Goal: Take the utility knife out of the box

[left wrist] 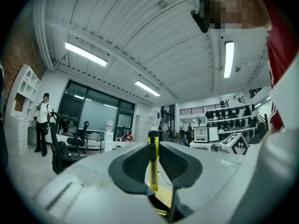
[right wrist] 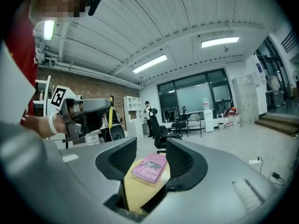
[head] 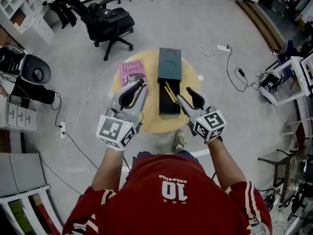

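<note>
Utility knife (left wrist: 152,167), likely light, stiff and slick-sided, stands clamped mid-handle between the left gripper (left wrist: 154,148) pads; right gripper (right wrist: 152,155) jaws stand apart, nothing between.

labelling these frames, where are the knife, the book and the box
knife (left wrist: 153,167): left gripper view, yellow handle
book (head: 132,73): head view, pink cover
box (head: 169,65): head view, dark upper half

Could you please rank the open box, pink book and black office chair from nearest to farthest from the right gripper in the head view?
1. Open box: on the table, right beside the right gripper.
2. Pink book: on the table's left side, past the box.
3. Black office chair: on the floor beyond the table, far left.
</note>
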Motion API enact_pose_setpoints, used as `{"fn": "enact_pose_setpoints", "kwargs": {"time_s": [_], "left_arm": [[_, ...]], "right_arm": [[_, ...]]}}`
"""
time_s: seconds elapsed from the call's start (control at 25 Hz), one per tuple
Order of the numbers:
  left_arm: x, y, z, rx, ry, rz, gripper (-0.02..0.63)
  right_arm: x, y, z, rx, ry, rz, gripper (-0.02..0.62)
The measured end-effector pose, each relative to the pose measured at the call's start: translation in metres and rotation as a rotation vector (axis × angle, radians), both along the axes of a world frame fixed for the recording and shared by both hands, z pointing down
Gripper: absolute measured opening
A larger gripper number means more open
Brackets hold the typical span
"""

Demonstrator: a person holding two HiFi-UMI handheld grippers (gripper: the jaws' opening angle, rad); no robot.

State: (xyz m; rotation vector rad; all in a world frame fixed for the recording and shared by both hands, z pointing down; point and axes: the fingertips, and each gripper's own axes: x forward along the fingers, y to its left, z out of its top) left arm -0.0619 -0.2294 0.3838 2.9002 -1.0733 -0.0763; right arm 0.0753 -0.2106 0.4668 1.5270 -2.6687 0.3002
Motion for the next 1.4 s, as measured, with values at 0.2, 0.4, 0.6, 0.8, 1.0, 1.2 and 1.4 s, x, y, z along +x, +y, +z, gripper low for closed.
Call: {"fn": "enact_pose_setpoints", "kwargs": {"time_s": [0.2,0.4,0.6,0.8,1.0,1.2,1.4], "left_arm": [[0.004,-0.011,0.006,-0.016,-0.004,-0.005,0.074],[0.007,-0.022,0.008,-0.027,-0.005,-0.015,0.074],[0.01,-0.037,0.019,-0.055,-0.027,-0.024,0.074],[0.014,-0.052,0.029,-0.068,-0.046,-0.017,0.074],[0.021,-0.064,0.036,-0.075,-0.049,-0.011,0.074],[0.023,-0.072,0.051,-0.097,-0.054,-0.014,0.074],[0.015,-0.076,0.067,-0.141,-0.058,-0.035,0.074]], "right_arm": [[-0.001,-0.02,0.043,-0.099,0.029,-0.03,0.189],[0.004,-0.04,0.099,-0.225,0.063,-0.044,0.195],[0.008,-0.062,0.154,-0.355,0.067,-0.025,0.201],[0.006,-0.086,0.202,-0.435,0.105,0.013,0.204],[0.004,-0.11,0.242,-0.516,0.163,0.057,0.204],[0.004,-0.119,0.283,-0.618,0.214,0.088,0.204],[0.012,-0.117,0.312,-0.713,0.271,0.134,0.204]]}}
